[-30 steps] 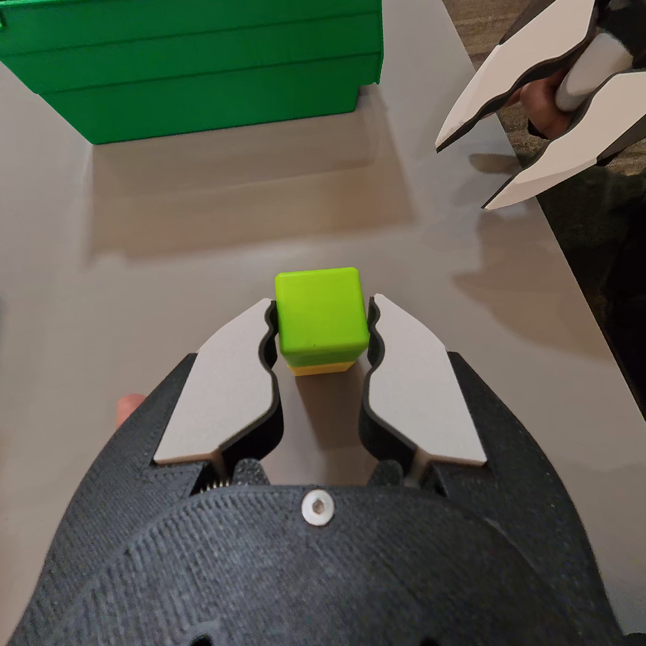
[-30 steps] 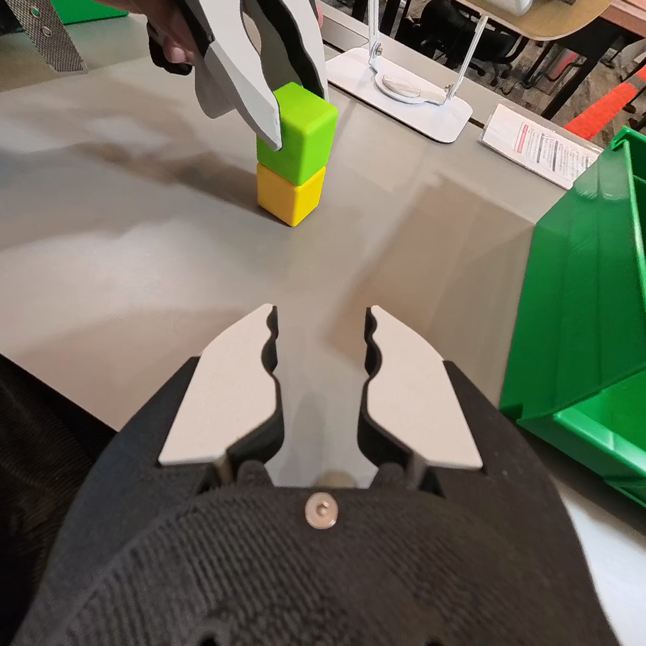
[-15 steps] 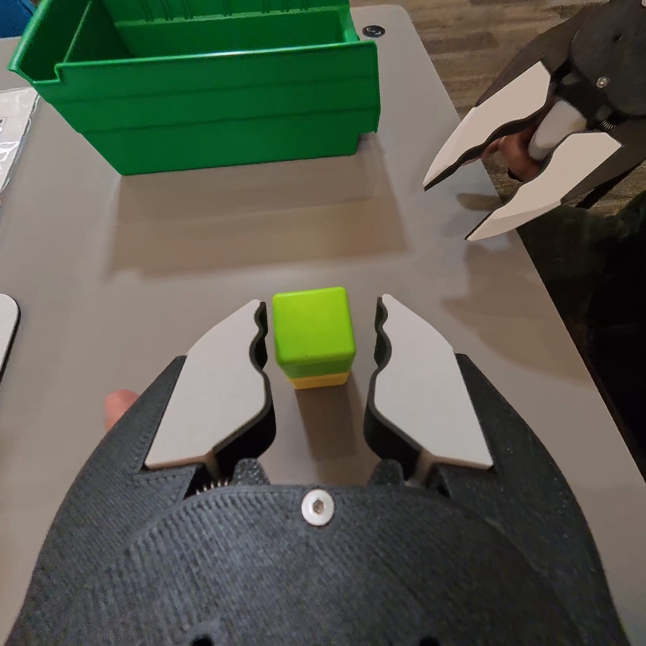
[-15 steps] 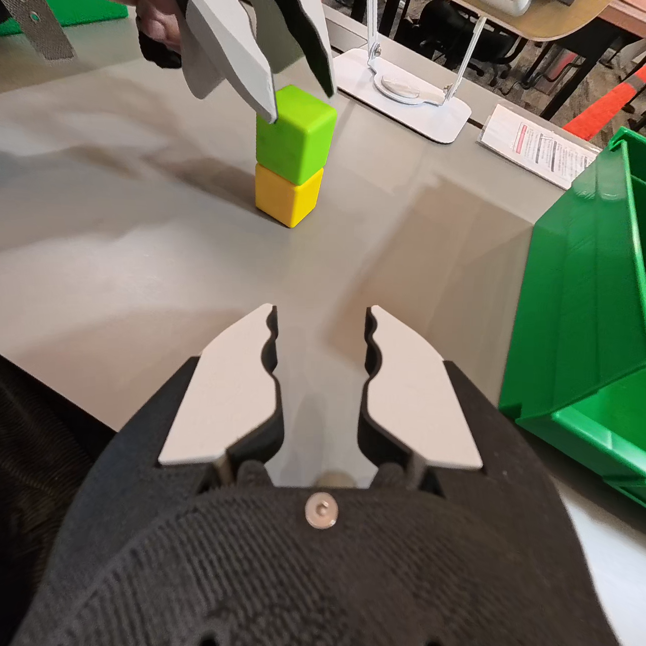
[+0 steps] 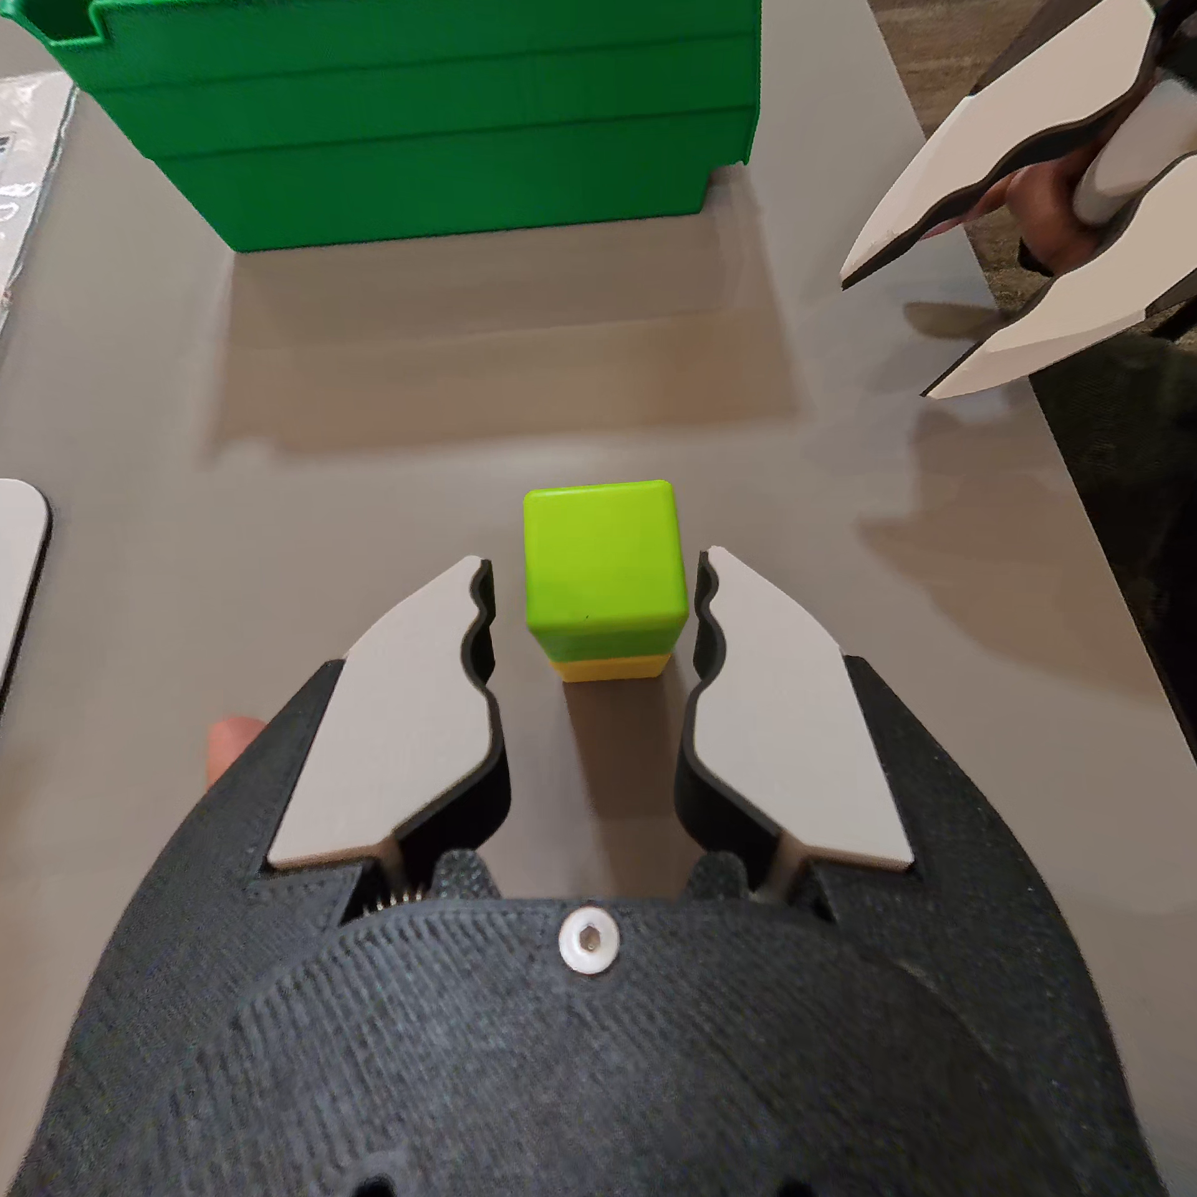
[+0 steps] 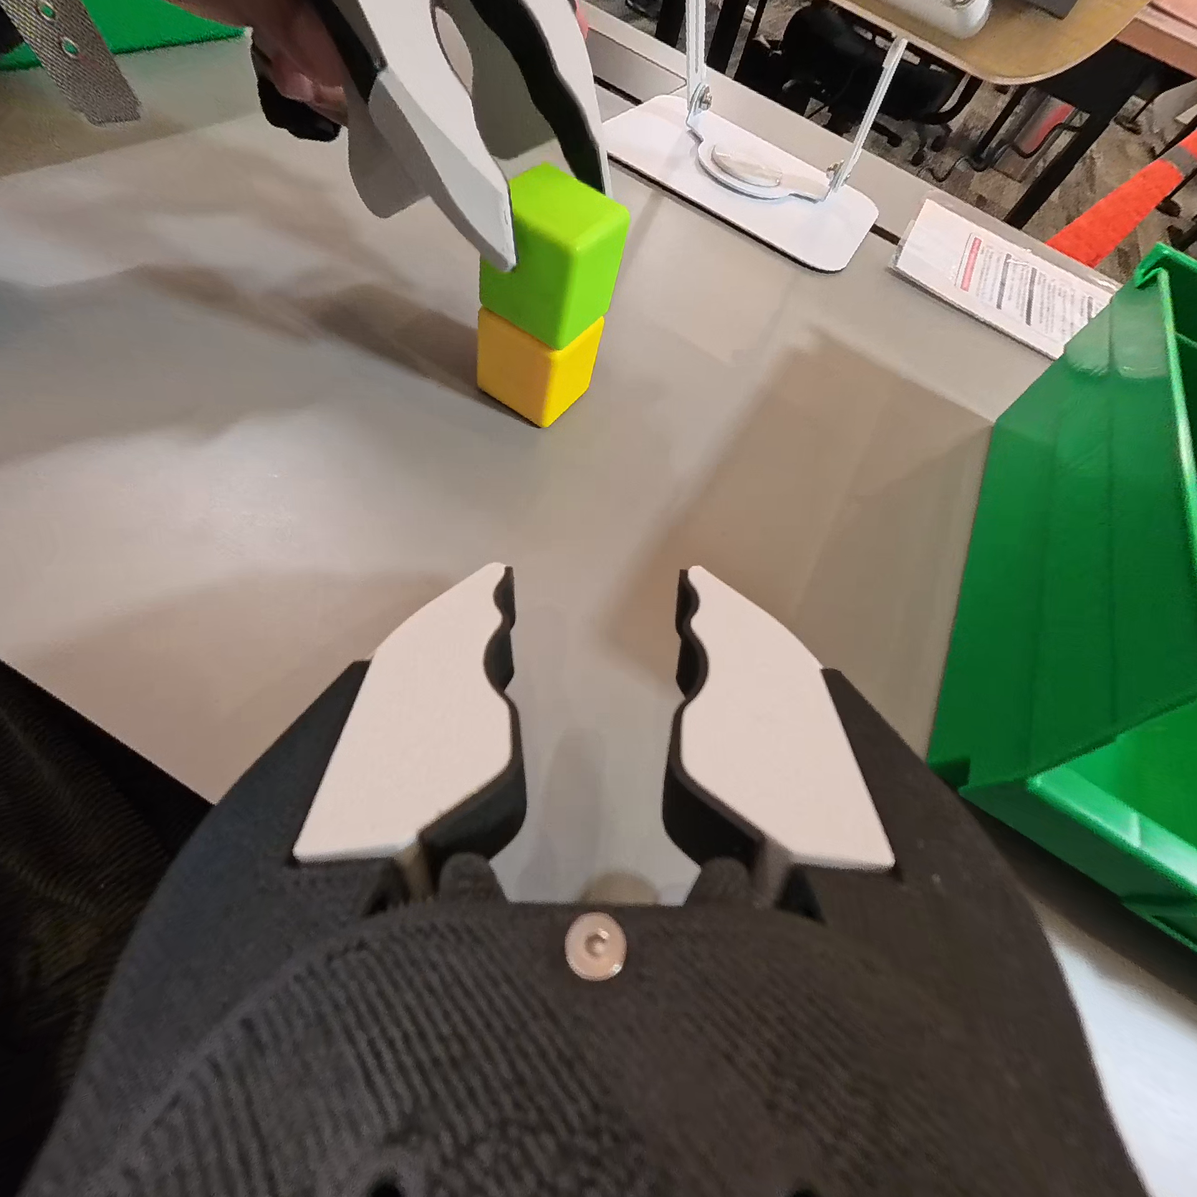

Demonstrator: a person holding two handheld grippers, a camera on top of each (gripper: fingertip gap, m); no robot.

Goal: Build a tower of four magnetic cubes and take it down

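A lime green cube [image 5: 602,563] sits stacked on a yellow cube [image 5: 609,668] on the grey table [image 5: 324,518]. My left gripper [image 5: 594,563] is open, its fingers on either side of the green cube's upper part with small gaps. The right wrist view shows the same stack, the green cube [image 6: 563,272] on the yellow cube [image 6: 537,369], with the left gripper [image 6: 554,223] straddling the top. My right gripper [image 6: 596,573] is open and empty, low over the table well short of the stack. It also shows in the left wrist view [image 5: 884,337] at the upper right.
A green plastic bin [image 5: 421,129] stands beyond the stack; it is on the right in the right wrist view [image 6: 1069,583]. A white stand base [image 6: 745,181] and a printed sheet [image 6: 1010,285] lie at the table's far side. The table edge [image 5: 1069,486] runs close on the right.
My left gripper opened and let go of the green cube, rose slightly, then came back down around it, still open. The stack stayed put. My right gripper barely moved.
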